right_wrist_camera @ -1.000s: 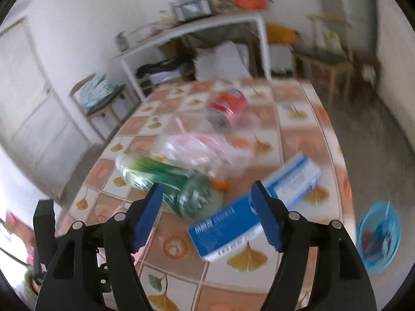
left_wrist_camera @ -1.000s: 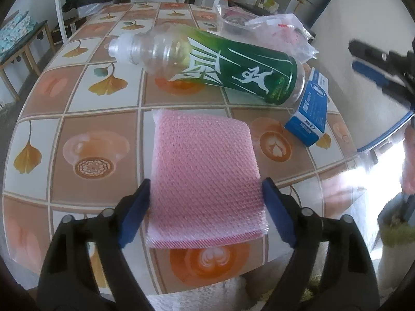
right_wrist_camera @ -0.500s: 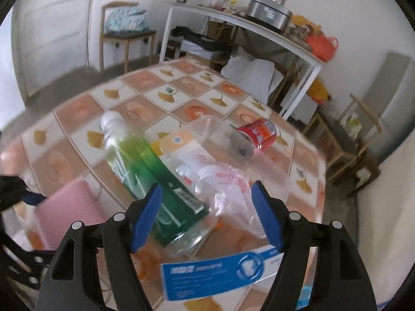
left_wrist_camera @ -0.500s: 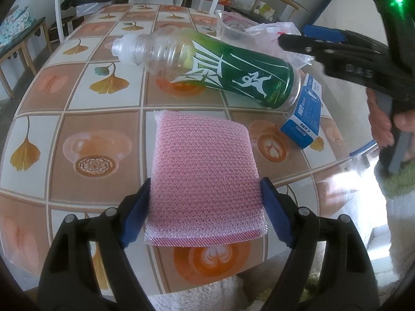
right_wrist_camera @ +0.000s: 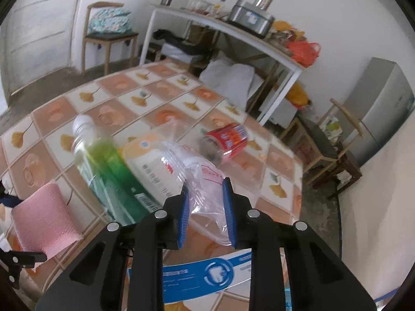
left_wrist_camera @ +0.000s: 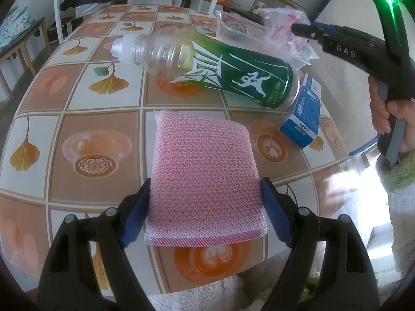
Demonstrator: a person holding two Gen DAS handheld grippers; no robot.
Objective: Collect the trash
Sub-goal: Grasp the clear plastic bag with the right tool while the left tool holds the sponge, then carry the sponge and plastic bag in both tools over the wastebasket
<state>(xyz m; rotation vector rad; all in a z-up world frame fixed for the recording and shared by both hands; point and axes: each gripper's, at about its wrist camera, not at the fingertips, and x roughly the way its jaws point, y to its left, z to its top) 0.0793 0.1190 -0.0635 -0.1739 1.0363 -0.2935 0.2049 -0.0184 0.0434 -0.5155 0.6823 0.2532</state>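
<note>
While left gripper point(left_wrist_camera: 205, 215) clamps pink sponge point(left_wrist_camera: 205, 176), right gripper point(right_wrist_camera: 206, 215) closing on plastic bag point(right_wrist_camera: 205, 194), tiled table point(left_wrist_camera: 103, 119)

Sponge point(left_wrist_camera: 205, 173) before bottle point(left_wrist_camera: 215, 63); box point(left_wrist_camera: 304, 112) right; can point(right_wrist_camera: 227, 140) behind.

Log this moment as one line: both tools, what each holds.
left tool: shut on pink sponge | right tool: jaws just closing on clear plastic bag | green bottle: lying on table

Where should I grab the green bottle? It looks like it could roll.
Grip the bottle across its ribbed clear section near the cap, coming from above with fingers either side. It lies on its side on the table; the narrower part probably fits best.
</note>
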